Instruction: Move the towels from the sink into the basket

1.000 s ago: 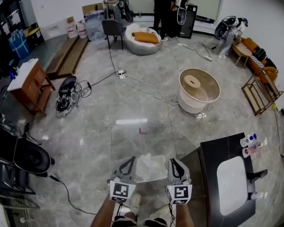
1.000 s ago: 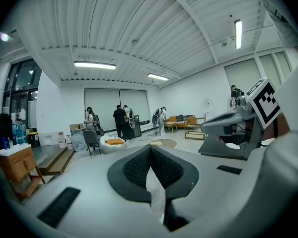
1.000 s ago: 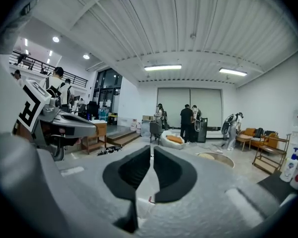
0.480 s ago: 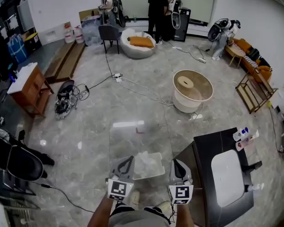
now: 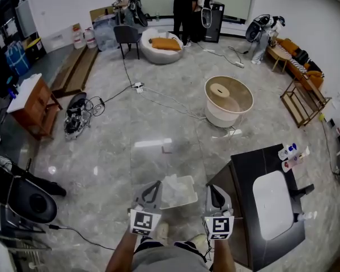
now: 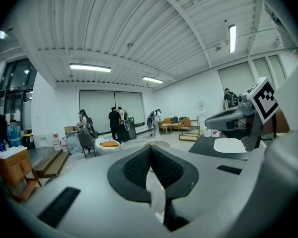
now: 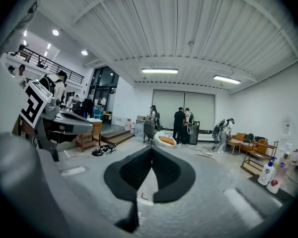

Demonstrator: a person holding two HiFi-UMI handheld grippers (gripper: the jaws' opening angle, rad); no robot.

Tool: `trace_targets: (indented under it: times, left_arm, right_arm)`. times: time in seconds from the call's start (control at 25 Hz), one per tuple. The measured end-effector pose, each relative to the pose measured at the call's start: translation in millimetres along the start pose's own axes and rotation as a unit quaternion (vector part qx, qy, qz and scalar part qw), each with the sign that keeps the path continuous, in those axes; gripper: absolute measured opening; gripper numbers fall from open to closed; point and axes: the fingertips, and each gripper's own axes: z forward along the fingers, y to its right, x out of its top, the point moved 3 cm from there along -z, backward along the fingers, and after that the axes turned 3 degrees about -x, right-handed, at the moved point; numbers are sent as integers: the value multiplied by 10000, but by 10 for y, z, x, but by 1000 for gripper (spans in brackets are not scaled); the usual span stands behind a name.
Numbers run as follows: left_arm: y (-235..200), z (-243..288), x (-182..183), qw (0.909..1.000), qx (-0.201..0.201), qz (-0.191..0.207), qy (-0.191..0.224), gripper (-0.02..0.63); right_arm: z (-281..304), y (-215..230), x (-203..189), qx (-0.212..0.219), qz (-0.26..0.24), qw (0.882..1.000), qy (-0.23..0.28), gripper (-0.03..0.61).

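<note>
The left gripper (image 5: 152, 190) and right gripper (image 5: 214, 192) are pressed together on nothing, seemingly done carrying. White towels (image 5: 171, 185) sit in the basket (image 5: 190, 192) between them, and the sink (image 5: 272, 205) beyond the right one looks bare.

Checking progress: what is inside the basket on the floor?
Crumpled white towel fabric lies in the basket, toward its left. Anything under it is covered, so the count is unclear.
</note>
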Motion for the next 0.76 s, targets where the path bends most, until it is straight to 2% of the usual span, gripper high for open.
trace_targets:
  times: [0.76]
  left_arm:
    - [100,77,-48,10000,-57,6,-35,9]
  right_arm:
    - [13,19,-51,92,-22,9999,-57,0]
